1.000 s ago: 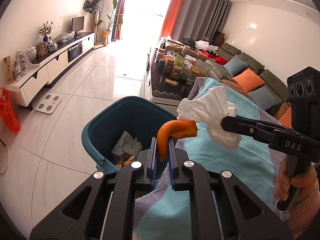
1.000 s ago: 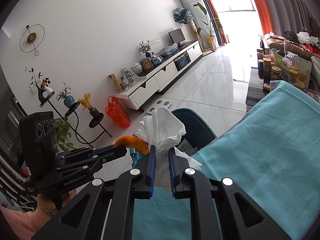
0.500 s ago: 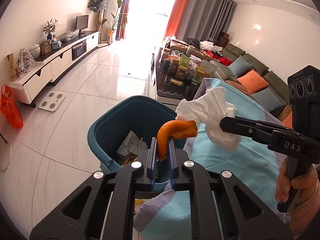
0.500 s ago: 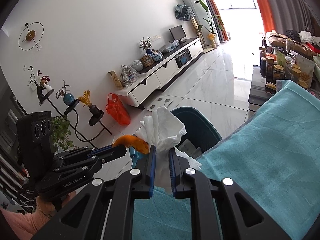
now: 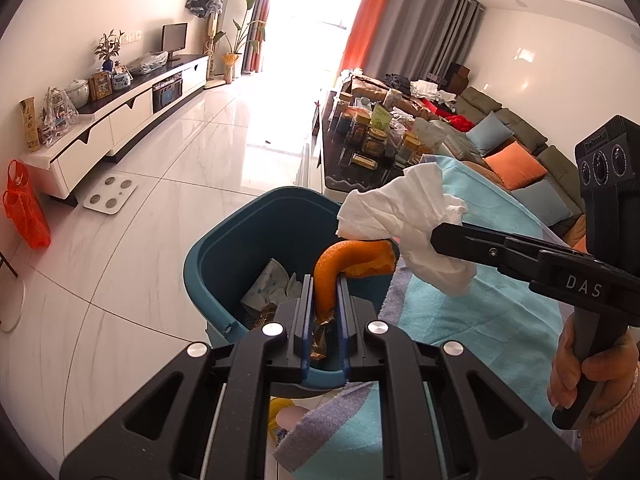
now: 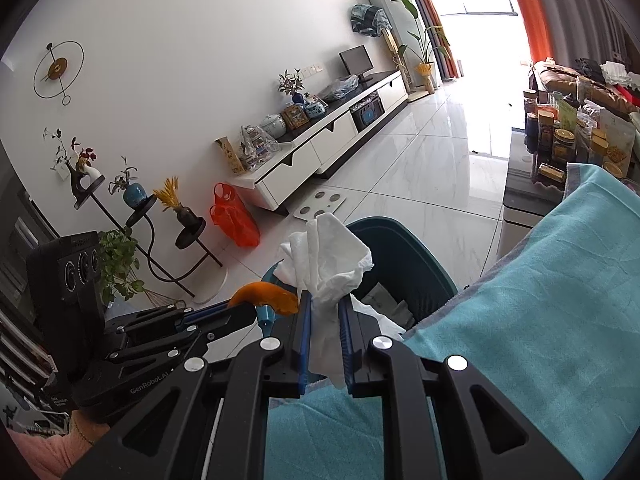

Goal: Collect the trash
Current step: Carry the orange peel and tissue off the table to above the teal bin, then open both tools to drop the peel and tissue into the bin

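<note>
Left wrist view, left to right: red plastic bag [image 5: 25, 206] on the floor by the white TV cabinet [image 5: 100, 136], white bathroom scale [image 5: 109, 196] flat on the tiles beside it. Teal trash bin [image 5: 224, 256] sits on the floor just beside the edge of the turquoise cloth [image 5: 472, 320]; crumpled paper and a shiny wrapper already lie inside the bin. Left gripper [image 5: 324, 300] is clamped on an orange peel [image 5: 340, 264], fingers nearly together with the peel pinched between them; the peel curls up and to the right, hanging over the bin's opening near its right rim. To the right, the white tissue [image 5: 412, 224] is bunched in the right gripper [image 5: 440, 236], held above the bin's right rim and the cloth edge, just touching or overlapping the top of the peel in this view, can't tell which. A hand [image 5: 580, 364] grips the right gripper's handle at far right. Behind: dark coffee table [image 5: 360, 164] crowded with jars, sofa with orange and blue cushions.

Right wrist view, left to right: left gripper [image 6: 256, 308] comes in from the left, peel [image 6: 268, 296] sticking out of its tip, next to the tissue. Right gripper [image 6: 325, 312] closed tight on the tissue [image 6: 328, 264], which fans out above the fingers and trails below them. Bin [image 6: 408, 264] directly beyond the fingertips, tissue over its near rim. Cloth [image 6: 540, 320] fills the right side.
</note>
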Demonstrator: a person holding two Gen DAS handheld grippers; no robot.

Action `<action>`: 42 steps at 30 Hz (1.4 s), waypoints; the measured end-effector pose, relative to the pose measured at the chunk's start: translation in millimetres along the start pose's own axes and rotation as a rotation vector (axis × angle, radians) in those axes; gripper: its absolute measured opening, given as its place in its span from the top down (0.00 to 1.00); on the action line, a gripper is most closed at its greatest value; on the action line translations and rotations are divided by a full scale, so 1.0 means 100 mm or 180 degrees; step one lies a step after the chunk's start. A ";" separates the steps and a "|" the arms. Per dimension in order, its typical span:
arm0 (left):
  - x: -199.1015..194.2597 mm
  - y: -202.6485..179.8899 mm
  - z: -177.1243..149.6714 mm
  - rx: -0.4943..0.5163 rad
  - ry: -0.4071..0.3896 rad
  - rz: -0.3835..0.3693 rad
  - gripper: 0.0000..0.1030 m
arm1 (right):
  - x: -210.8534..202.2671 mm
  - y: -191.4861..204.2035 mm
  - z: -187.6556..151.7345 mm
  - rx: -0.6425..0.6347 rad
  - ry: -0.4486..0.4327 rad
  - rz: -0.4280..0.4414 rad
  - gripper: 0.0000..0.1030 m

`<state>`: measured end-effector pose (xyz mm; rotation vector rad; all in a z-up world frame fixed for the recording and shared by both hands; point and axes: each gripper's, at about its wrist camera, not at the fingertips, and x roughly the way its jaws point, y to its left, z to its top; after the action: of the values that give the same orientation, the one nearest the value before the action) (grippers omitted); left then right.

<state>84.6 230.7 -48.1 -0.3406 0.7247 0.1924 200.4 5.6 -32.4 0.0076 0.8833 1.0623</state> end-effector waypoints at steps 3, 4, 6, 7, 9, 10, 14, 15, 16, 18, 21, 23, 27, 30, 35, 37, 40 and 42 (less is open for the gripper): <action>0.03 0.04 0.01 -0.0022 0.0009 0.0022 0.89 | 0.04 -0.01 0.02 -0.0002 0.0013 -0.0005 0.87; 0.04 0.06 0.01 -0.0029 0.0014 0.0029 0.89 | 0.05 -0.01 0.03 -0.0003 0.0016 -0.0009 0.87; 0.08 0.08 0.02 -0.0043 0.0024 0.0045 0.89 | 0.08 -0.01 0.04 0.0001 0.0024 -0.0012 0.87; 0.10 0.09 0.02 -0.0049 0.0027 0.0050 0.89 | 0.10 -0.02 0.05 -0.0002 0.0029 -0.0018 0.87; 0.12 0.10 0.02 -0.0063 0.0034 0.0070 0.89 | 0.13 -0.02 0.06 0.0001 0.0042 -0.0026 0.87; 0.13 0.10 0.02 -0.0069 0.0040 0.0081 0.89 | 0.15 -0.03 0.05 0.0004 0.0053 -0.0030 0.87; 0.20 0.13 0.02 -0.0085 0.0066 0.0111 0.89 | 0.22 -0.04 0.06 0.0021 0.0095 -0.0066 0.87; 0.22 0.14 0.02 -0.0097 0.0079 0.0117 0.89 | 0.24 -0.04 0.07 0.0029 0.0105 -0.0074 0.87; 0.25 0.16 0.02 -0.0105 0.0094 0.0125 0.89 | 0.27 -0.04 0.08 0.0038 0.0118 -0.0082 0.87; 0.31 0.17 0.03 -0.0122 0.0126 0.0149 0.89 | 0.33 -0.03 0.09 0.0052 0.0153 -0.0107 0.87; 0.41 0.19 0.02 -0.0136 0.0176 0.0176 0.89 | 0.41 -0.04 0.10 0.0059 0.0224 -0.0147 0.86; 0.49 0.21 0.01 -0.0172 0.0229 0.0174 0.88 | 0.46 -0.05 0.10 0.0063 0.0273 -0.0167 0.84; 0.66 0.26 0.00 -0.0232 0.0306 0.0163 0.85 | 0.55 -0.07 0.11 0.0138 0.0332 -0.0207 0.84; 0.77 0.27 -0.01 -0.0250 0.0351 0.0155 0.85 | 0.58 -0.09 0.10 0.0166 0.0358 -0.0216 0.82; 0.90 0.30 -0.02 -0.0281 0.0387 0.0113 0.77 | 0.53 -0.11 0.08 0.0196 0.0331 -0.0188 0.79; 0.92 0.29 -0.03 -0.0285 0.0381 0.0107 0.77 | 0.51 -0.12 0.06 0.0210 0.0323 -0.0178 0.79; 0.92 0.28 -0.04 -0.0275 0.0357 0.0092 0.75 | 0.47 -0.13 0.02 0.0222 0.0317 -0.0172 0.79; 0.90 0.25 -0.03 -0.0251 0.0314 0.0093 0.72 | 0.42 -0.12 0.01 0.0226 0.0297 -0.0163 0.79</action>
<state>141.7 257.9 -117.1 -0.4172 0.8212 0.2334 218.0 31.0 -63.1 -0.0054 1.0003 0.9894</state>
